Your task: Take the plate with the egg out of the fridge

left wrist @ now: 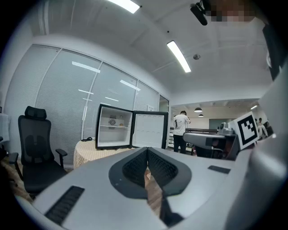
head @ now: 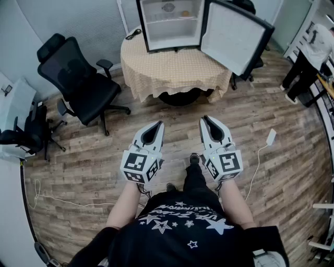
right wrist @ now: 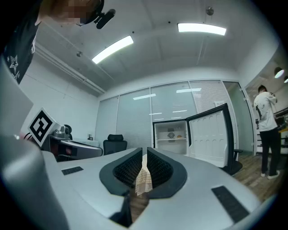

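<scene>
Plate with egg (head: 185, 14): kept on the upper shelf of the open fridge (head: 169, 31), at the table's (head: 175, 73) far edge. Left gripper (head: 159, 125): jaws closed together, nothing held. Right gripper (head: 205, 120): jaws parted by a narrow slit, nothing held. Shirt print: too blurred to be read.

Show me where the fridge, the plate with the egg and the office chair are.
fridge (head: 169, 30): head view, on the back wall of its open inside.
plate (head: 185, 14): head view, on its middle.
chair (head: 91, 94): head view, on the seat.
</scene>
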### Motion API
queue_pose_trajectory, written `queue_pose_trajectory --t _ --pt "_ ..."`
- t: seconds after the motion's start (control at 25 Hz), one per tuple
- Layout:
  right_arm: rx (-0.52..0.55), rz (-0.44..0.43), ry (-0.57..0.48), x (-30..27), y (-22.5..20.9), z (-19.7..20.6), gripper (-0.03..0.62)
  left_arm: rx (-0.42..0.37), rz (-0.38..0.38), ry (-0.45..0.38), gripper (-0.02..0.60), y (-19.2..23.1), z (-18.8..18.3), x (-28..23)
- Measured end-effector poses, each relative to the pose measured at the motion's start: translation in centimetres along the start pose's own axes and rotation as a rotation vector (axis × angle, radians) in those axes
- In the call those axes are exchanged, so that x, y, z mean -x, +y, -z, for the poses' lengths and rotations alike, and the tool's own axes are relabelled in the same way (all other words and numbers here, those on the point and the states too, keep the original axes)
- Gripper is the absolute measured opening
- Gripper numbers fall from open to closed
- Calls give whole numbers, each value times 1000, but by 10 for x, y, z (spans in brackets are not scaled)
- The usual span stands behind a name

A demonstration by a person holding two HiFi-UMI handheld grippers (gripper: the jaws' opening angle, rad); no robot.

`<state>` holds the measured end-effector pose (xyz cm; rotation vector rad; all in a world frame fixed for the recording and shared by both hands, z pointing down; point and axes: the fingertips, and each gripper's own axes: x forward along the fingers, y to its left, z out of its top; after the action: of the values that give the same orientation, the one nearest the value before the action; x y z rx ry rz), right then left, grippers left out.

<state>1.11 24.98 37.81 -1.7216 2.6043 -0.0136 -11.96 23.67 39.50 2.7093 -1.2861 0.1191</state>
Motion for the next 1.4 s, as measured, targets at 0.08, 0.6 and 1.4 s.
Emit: queue_pose_trajectory --t 0.08,0.6,1.4 --pt "7 -2 -5 -1 2 -1 49 -8 -1 -5 8 1 0 1" --pt "-1 -17 1 -14 18 1 49 8 -1 -23 8 13 -1 6" --pt "-62 -39 -4 -75 -35 17 28 7 -35 30 8 42 7 -50"
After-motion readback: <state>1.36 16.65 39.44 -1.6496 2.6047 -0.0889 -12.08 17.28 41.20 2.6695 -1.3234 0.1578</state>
